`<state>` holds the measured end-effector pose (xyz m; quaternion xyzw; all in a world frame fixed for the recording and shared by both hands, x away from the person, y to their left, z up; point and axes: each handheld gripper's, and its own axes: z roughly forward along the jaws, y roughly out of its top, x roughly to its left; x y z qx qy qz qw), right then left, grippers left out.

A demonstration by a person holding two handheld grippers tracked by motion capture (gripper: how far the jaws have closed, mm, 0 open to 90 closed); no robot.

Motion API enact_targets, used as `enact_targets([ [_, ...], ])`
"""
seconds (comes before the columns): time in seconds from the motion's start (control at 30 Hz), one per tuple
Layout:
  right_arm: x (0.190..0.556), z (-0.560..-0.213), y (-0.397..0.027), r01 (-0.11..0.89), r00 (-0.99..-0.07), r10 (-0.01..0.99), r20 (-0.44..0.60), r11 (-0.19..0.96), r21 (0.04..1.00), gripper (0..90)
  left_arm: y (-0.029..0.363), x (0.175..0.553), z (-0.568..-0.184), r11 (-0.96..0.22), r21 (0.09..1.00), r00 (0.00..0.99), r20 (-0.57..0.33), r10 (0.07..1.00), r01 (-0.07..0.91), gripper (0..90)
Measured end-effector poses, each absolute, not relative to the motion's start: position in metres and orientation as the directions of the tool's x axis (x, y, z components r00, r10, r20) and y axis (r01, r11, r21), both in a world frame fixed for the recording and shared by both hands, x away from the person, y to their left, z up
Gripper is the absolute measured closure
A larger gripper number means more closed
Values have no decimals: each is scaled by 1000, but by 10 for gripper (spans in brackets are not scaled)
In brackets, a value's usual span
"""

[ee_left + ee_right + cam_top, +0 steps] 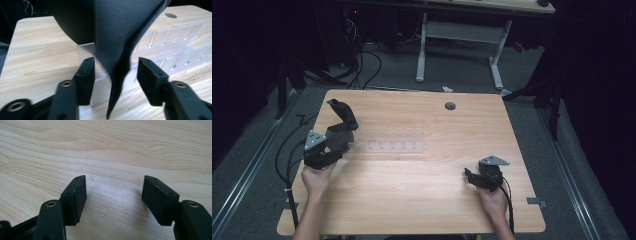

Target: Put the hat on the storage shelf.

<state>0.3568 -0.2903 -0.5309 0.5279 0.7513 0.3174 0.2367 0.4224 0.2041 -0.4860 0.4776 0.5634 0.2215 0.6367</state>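
A black, limp sheet-like thing (344,115) stands up at the left end of a clear slotted rack (387,146) that lies across the middle of the wooden table (412,200). My left gripper (344,137) points at it from the near left. In the left gripper view the black thing (112,30) hangs down between the jaws of that gripper (116,72), with a gap on each side, so the pads (86,75) do not press it. Behind it runs the rack (170,37). My right gripper (469,175) rests low at the near right, open (115,195) over bare wood.
A round grey cable hole (450,106) sits near the table's far edge. Beyond the table stands another desk's white frame (422,50), with cables on the floor (362,60). A cable trails from each gripper off the near edge.
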Motion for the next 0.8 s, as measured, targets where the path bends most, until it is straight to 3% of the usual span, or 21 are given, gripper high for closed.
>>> enact_targets([
  [0.33, 357, -531, -290, 643, -331, 944, -21, 241, 727, 368, 212, 400, -488, 471, 841, 245, -531, 811, 265, 414],
  [0.8, 357, -531, -290, 644, -329, 944, -19, 240, 726, 368, 201, 375, -495, 480, 825, 247, -552, 796, 296, 411],
])
